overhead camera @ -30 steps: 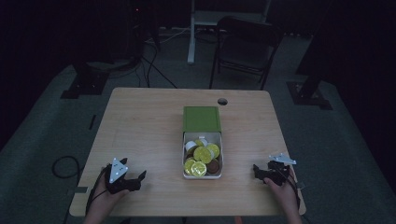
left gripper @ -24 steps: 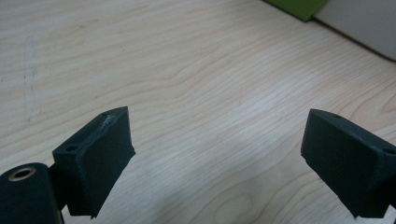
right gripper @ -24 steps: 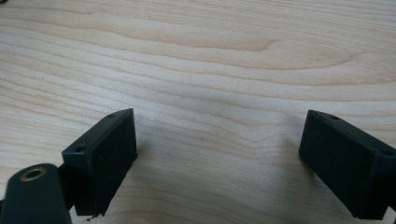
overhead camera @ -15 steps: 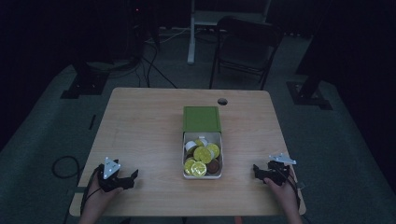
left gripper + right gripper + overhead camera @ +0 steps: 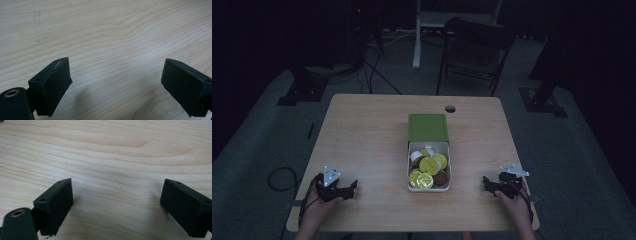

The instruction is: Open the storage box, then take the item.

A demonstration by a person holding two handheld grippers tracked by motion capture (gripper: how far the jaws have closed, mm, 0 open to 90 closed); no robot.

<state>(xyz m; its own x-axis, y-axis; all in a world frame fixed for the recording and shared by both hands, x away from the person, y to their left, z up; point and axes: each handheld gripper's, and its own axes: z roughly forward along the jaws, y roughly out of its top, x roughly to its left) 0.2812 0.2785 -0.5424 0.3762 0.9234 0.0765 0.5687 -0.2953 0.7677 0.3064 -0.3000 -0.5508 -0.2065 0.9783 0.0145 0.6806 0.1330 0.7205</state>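
between left gripper (image 5: 348, 188) and right gripper (image 5: 486, 183), well apart: open box (image 5: 428, 173)

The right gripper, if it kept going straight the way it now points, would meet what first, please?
Judging by the high view, the right gripper points toward the white box of capsules; bare table lies between, so probably the box's side, though depth is unclear.

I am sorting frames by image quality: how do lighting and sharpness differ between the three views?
High view: dim overall, the room behind nearly black, the table lit softly, the pods in the box small and slightly soft. Left gripper view: bright, wood grain sharp, soft shadows under the open jaws of the left gripper. Right gripper view: equally bright and even, no glare, right gripper casting faint shadows.
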